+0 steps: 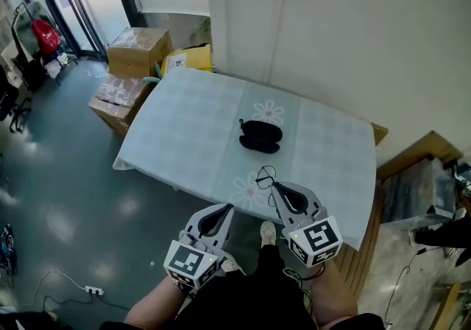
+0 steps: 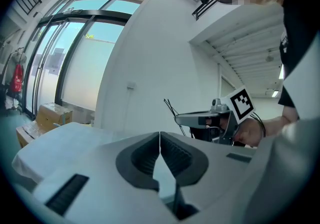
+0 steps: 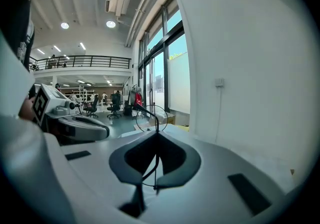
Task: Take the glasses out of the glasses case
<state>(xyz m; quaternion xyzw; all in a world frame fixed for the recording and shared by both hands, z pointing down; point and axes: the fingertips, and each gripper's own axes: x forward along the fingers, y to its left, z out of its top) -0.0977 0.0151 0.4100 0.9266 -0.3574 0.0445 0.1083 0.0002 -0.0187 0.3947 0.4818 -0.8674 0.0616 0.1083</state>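
Glasses clear of the case, pinched in the right gripper over the table's near edge

The right gripper [image 1: 275,186], low and right of centre in the head view, has its jaws shut on the thin wire frame of the glasses [image 1: 266,176]. In its own view one round lens stands up just past the jaw tips. The glasses point up the frame towards the black case [image 1: 260,136], which lies on the pale table [image 1: 184,137] near the middle, well apart from them, with its long side running roughly left to right. I cannot tell from here whether its lid is open. The left gripper [image 1: 223,208] hangs lower left, off the table edge, its jaws pressed together on nothing. The right one is nearer the case and, to my eye, the one placed to set the glasses down.
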